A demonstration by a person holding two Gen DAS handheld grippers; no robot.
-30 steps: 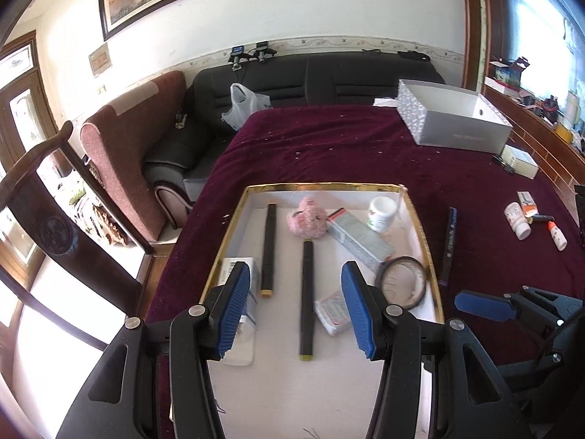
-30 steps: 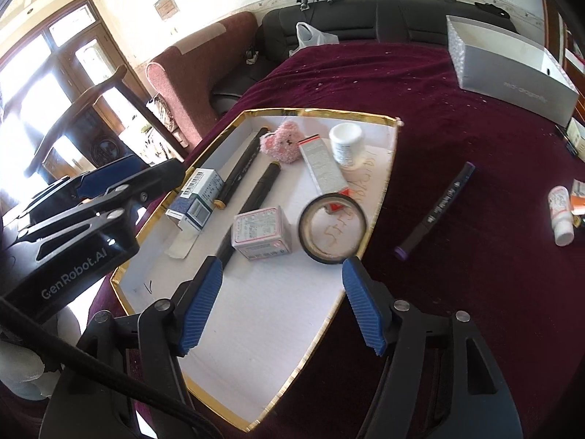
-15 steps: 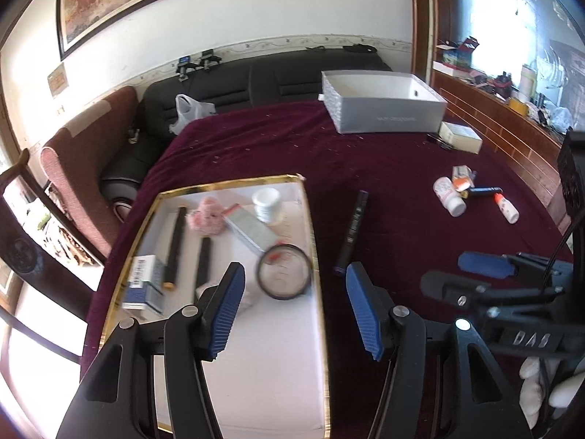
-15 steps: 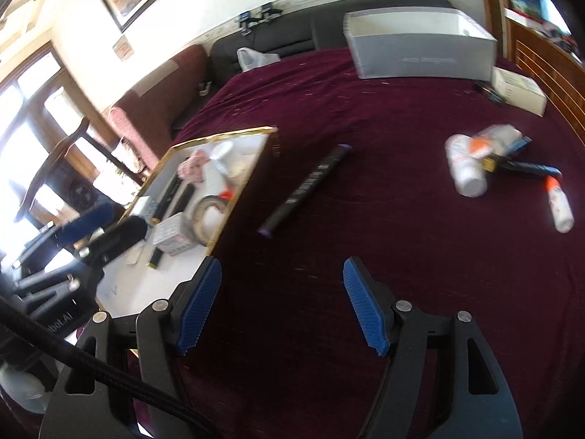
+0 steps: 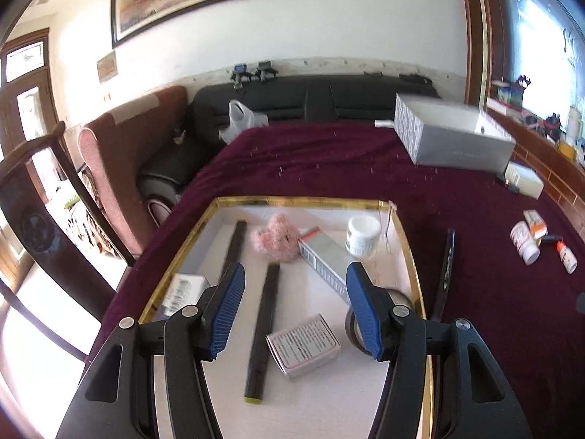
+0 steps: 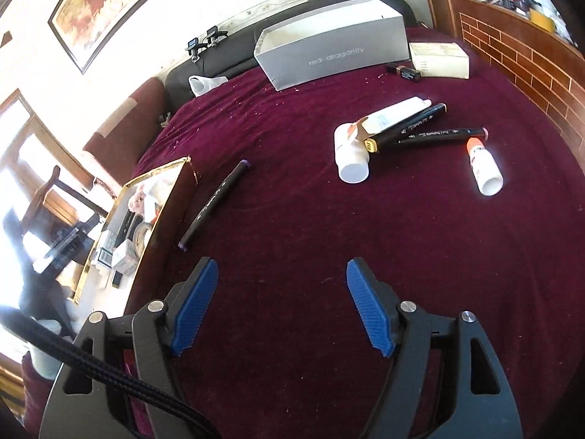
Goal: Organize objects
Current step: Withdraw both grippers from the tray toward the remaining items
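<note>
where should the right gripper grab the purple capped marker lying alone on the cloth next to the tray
Probably at mid-barrel of the purple-capped marker, coming from above with the right gripper turned so its open jaws straddle the barrel crosswise. It lies flat on the maroon cloth, long and thin. The side facing the gold-edged tray is tighter, yet there appears to be a gap for one finger.

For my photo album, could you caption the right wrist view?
Open right gripper hovering over a maroon tablecloth, facing a lone purple-tipped marker, scattered bottles and markers, and a gold-rimmed tray.
</note>
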